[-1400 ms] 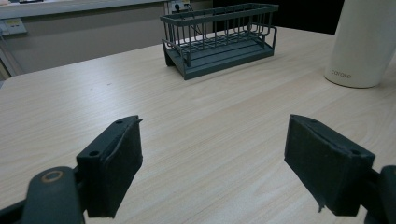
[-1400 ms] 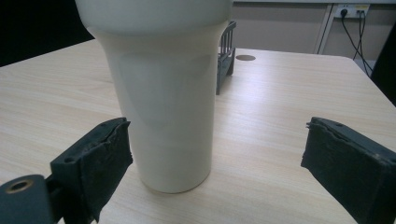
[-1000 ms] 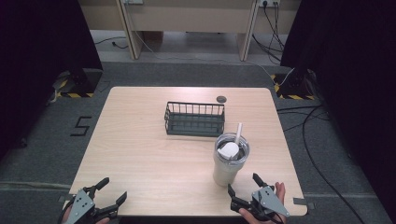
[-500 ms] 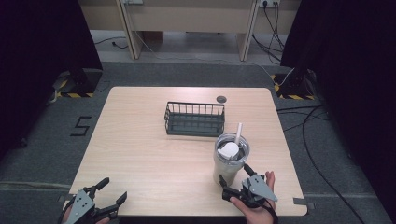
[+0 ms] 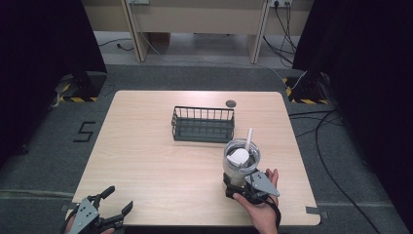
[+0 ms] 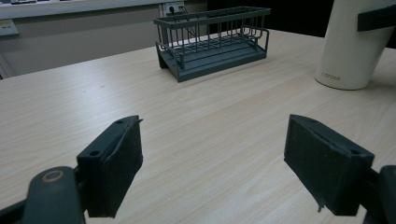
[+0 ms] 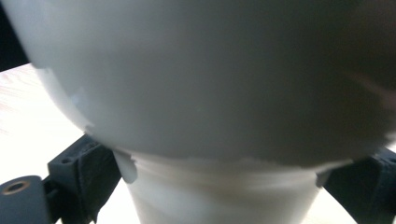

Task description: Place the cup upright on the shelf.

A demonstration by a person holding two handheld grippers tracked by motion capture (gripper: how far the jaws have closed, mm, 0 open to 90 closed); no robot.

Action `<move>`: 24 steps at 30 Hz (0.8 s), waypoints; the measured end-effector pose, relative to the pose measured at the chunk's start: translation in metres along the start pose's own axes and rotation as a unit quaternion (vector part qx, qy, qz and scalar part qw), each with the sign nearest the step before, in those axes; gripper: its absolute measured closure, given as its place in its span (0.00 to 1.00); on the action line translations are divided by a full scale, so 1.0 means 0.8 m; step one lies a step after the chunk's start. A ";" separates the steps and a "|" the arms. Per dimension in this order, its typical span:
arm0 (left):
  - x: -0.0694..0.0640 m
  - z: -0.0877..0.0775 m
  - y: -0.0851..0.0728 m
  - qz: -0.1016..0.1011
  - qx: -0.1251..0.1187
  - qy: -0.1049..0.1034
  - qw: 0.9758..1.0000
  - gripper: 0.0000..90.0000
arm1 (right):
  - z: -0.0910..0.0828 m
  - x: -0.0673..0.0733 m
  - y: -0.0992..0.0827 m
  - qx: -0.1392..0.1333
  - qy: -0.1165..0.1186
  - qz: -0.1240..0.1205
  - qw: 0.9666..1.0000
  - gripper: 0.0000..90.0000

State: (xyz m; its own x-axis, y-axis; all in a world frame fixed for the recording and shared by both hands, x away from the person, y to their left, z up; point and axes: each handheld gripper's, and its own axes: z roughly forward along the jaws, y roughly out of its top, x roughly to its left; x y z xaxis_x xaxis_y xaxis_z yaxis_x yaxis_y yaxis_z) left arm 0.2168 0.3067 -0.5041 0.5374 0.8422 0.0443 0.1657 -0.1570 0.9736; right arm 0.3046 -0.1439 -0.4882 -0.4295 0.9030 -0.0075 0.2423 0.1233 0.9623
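The surface (image 5: 160, 161) is pale wood, standing on a grey floor (image 5: 44, 146) with dark curtains at both sides. A wire basket (image 5: 202, 124) stands near the middle of it, and a small dark disc (image 5: 231, 103) lies behind the basket, close to the far edge.

My cup (image 5: 239, 164) is on the right half, nearer to me than the basket. It is white, with a clear lid and a white straw (image 5: 248, 139) standing up from it.

My right tongs (image 5: 242, 191) are at the foot of the cup. In the right gripper view I see the cup base (image 7: 219, 196) between the two jaws, one at each side of it. The jaws look very close to the wall, but I cannot tell if they press on it. My hand (image 5: 260, 207) is behind them.

My left tongs (image 5: 114, 204) are at the near left corner, well apart from the cup, and they are spread wide with nothing between them. In the left gripper view the basket and the cup stand far ahead of them.
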 end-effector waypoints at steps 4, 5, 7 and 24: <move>0.000 0.000 0.000 0.000 0.001 -0.001 1.000 0.21 | 0.002 -0.001 -0.001 -0.002 0.003 0.004 1.000 0.10; 0.000 0.000 0.000 0.000 0.001 -0.001 1.000 0.21 | 0.002 0.000 -0.001 -0.004 0.003 0.003 1.000 0.10; 0.000 -0.001 0.000 -0.001 -0.001 0.000 1.000 0.21 | 0.003 -0.001 -0.001 -0.004 0.005 0.003 1.000 0.11; 0.001 -0.001 -0.001 -0.001 0.002 0.005 1.000 0.21 | 0.007 -0.007 0.010 0.012 0.031 -0.020 0.999 0.11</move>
State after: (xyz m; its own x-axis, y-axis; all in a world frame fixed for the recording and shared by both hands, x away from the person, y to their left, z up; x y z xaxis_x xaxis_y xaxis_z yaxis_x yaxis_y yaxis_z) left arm 0.2163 0.3078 -0.5047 0.5284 0.8478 0.0452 0.1695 -0.1575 0.9729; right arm 0.3137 -0.1459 -0.4816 -0.4912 0.8706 -0.0281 0.2441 0.1686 0.9550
